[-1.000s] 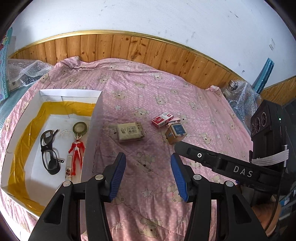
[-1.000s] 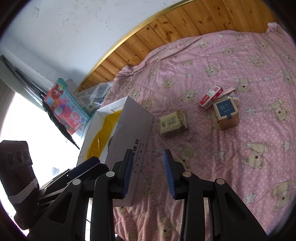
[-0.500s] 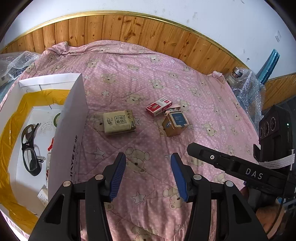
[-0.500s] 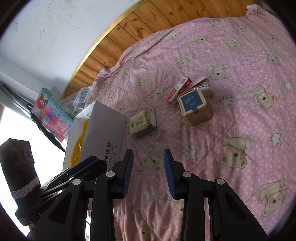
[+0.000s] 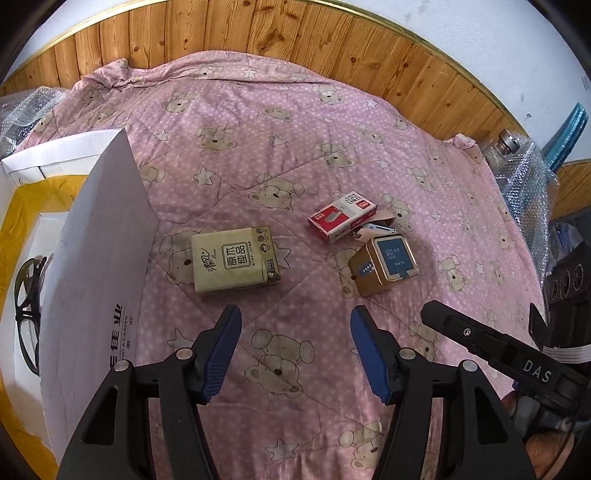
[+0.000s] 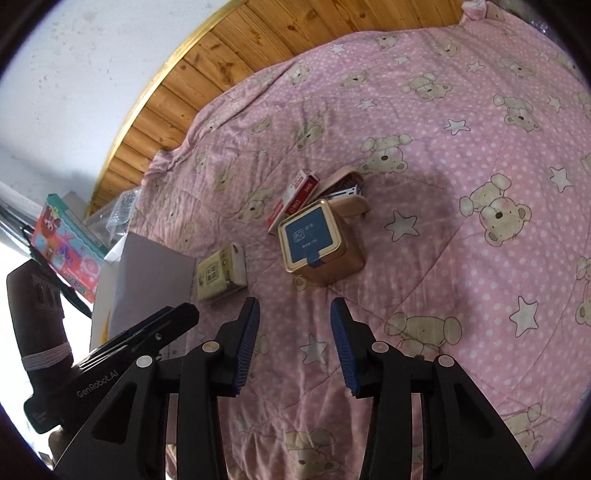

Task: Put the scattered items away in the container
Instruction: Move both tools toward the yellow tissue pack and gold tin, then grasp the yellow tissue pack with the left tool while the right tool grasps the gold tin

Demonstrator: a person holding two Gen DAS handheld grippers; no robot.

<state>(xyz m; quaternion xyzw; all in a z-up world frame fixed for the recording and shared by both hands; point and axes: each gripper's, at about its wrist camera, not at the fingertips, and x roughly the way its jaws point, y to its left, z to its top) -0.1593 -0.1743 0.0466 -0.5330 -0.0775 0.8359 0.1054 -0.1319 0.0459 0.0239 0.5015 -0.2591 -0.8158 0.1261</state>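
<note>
likely home bedroom, teddy-bear quilt (image 5: pixel 295 155), wood-panelled wall (image 5: pixel 258 33)

- The bedspread (image 5: pixel 258 155) is seen as soft quilted cloth, matt.
- The tissue pack (image 5: pixel 234 264) is wrapped in slightly glossy plastic film.
- The square tin (image 6: pixel 319 243) is made of shiny gold metal.
- The staple box (image 5: pixel 343 216) is of smooth printed card.
- The container (image 5: pixel 107 258) is formed of matt white cardboard.
- The wall panelling (image 5: pixel 295 40) is of varnished wood.
</note>
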